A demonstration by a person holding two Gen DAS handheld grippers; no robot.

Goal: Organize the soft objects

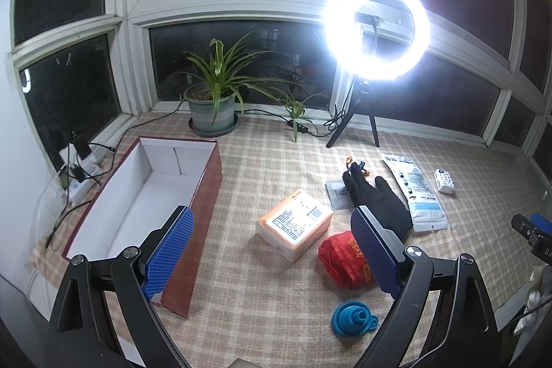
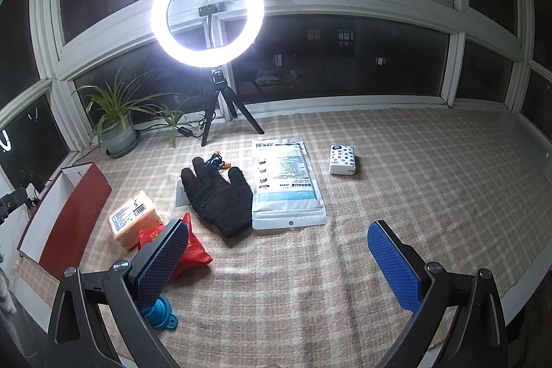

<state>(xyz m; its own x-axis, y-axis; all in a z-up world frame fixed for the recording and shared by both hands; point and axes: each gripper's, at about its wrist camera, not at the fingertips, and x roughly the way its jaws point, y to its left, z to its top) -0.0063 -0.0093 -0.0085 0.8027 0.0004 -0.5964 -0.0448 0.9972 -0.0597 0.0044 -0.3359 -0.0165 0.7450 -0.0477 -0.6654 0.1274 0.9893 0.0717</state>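
Two grippers, both above the checked cloth (image 2: 396, 161), fingers spread wide, gripping nothing: left gripper (image 1: 272, 250), right gripper (image 2: 277, 261); landmark is the black glove (image 2: 217, 195), flat mid-cloth; open red box (image 1: 145, 195) well left of glove; white mask pack (image 2: 286, 185) just beside glove's right edge; orange tissue pack (image 1: 295, 225) left of glove, between it and box; red cloth bag (image 1: 341, 261) near glove's cuff; small tissue packet (image 2: 342, 159) beyond mask pack; blue funnel (image 1: 353, 319) nearer camera than the bag.
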